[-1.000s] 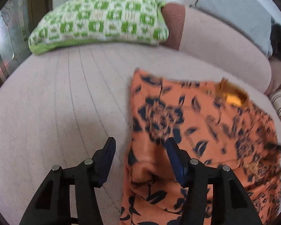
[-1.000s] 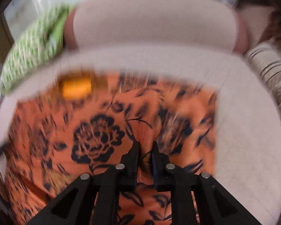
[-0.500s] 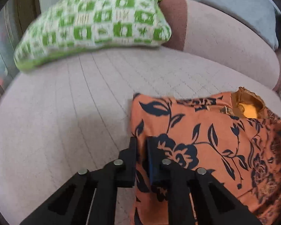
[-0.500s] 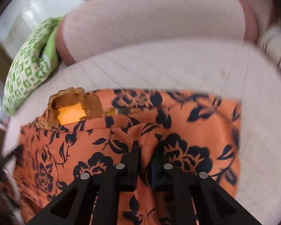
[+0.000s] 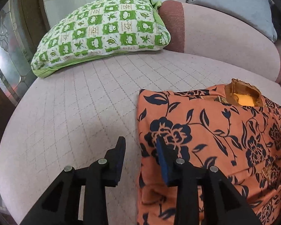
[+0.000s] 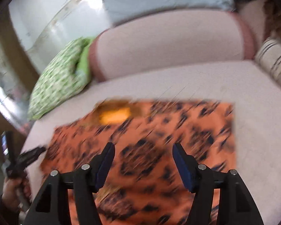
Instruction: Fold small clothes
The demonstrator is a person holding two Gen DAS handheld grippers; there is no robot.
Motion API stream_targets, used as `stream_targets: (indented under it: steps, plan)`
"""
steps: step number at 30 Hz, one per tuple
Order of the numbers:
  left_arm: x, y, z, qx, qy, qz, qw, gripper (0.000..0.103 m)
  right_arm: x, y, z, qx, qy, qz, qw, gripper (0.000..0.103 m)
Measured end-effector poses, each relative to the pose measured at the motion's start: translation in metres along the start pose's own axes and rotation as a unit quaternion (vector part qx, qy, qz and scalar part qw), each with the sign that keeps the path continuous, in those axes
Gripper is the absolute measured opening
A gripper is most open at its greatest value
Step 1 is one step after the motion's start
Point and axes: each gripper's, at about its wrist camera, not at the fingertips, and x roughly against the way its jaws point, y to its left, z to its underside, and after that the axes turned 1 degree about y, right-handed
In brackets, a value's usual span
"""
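An orange garment with a dark floral print (image 5: 211, 135) lies folded flat on the pink sofa seat (image 5: 75, 112), its neck opening (image 5: 243, 95) at the far edge. My left gripper (image 5: 140, 142) is open and empty, straddling the garment's left edge. The right wrist view is motion-blurred: the garment (image 6: 149, 140) lies below my right gripper (image 6: 142, 148), which is open wide and empty above it. The left gripper (image 6: 28, 155) and the hand holding it show at the garment's left edge.
A green-and-white checked pillow (image 5: 103, 31) lies at the back left of the seat. The pink backrest (image 5: 224, 37) rises behind the garment, with a grey cushion (image 5: 234, 1) on top. A striped cushion (image 6: 275, 63) sits at the right. A glass panel (image 5: 3, 56) stands left.
Both grippers were shut on the garment's fold half a second ago; both have let go, opened and drawn back. The garment now lies flat, folded over.
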Motion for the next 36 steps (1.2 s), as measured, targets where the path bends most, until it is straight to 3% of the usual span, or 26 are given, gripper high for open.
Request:
stream_targets:
  steps: [2, 4, 7, 11, 13, 15, 17, 20, 22, 27, 36]
  plan:
    - [0.002, 0.000, 0.003, 0.005, 0.002, 0.002, 1.0000, 0.037, -0.014, -0.006, 0.009, -0.002, 0.023, 0.004, 1.000, 0.068]
    - [0.002, -0.002, 0.005, 0.006, 0.007, 0.002, 1.0000, 0.037, -0.039, -0.030, 0.021, -0.042, 0.068, 0.020, 0.997, 0.069]
    - [0.004, -0.007, 0.010, -0.002, 0.013, 0.001, 0.9999, 0.037, -0.028, -0.043, 0.022, -0.094, 0.058, -0.010, 0.994, 0.069]
    - [0.008, -0.012, 0.016, -0.006, 0.008, 0.004, 0.9999, 0.037, -0.006, -0.026, 0.015, -0.052, 0.026, -0.013, 0.998, 0.074]
    - [0.000, -0.015, 0.022, -0.012, 0.022, -0.005, 0.9997, 0.037, -0.021, -0.032, 0.014, -0.051, 0.037, 0.005, 0.998, 0.087]
    - [-0.024, -0.015, 0.030, -0.017, 0.060, 0.000, 0.9980, 0.043, -0.043, -0.045, 0.010, -0.076, 0.062, 0.006, 0.995, 0.088]
    - [-0.019, -0.010, 0.031, -0.009, 0.041, -0.012, 0.9990, 0.053, -0.024, -0.042, 0.007, -0.087, 0.041, -0.001, 0.995, 0.087]
    - [-0.006, -0.010, 0.029, -0.010, 0.051, -0.014, 0.9985, 0.052, 0.011, -0.035, 0.006, -0.077, 0.015, 0.002, 0.997, 0.087]
    - [0.013, -0.012, 0.033, -0.015, 0.034, -0.012, 0.9992, 0.052, 0.032, -0.032, 0.012, -0.062, 0.000, 0.012, 0.998, 0.087]
    - [0.059, -0.016, 0.050, -0.011, 0.010, -0.002, 0.9999, 0.053, 0.081, -0.031, 0.059, -0.056, -0.003, 0.021, 0.998, 0.087]
    - [0.123, -0.010, 0.071, 0.003, -0.014, 0.012, 0.9998, 0.053, 0.116, -0.049, 0.142, -0.111, 0.013, 0.029, 0.993, 0.087]
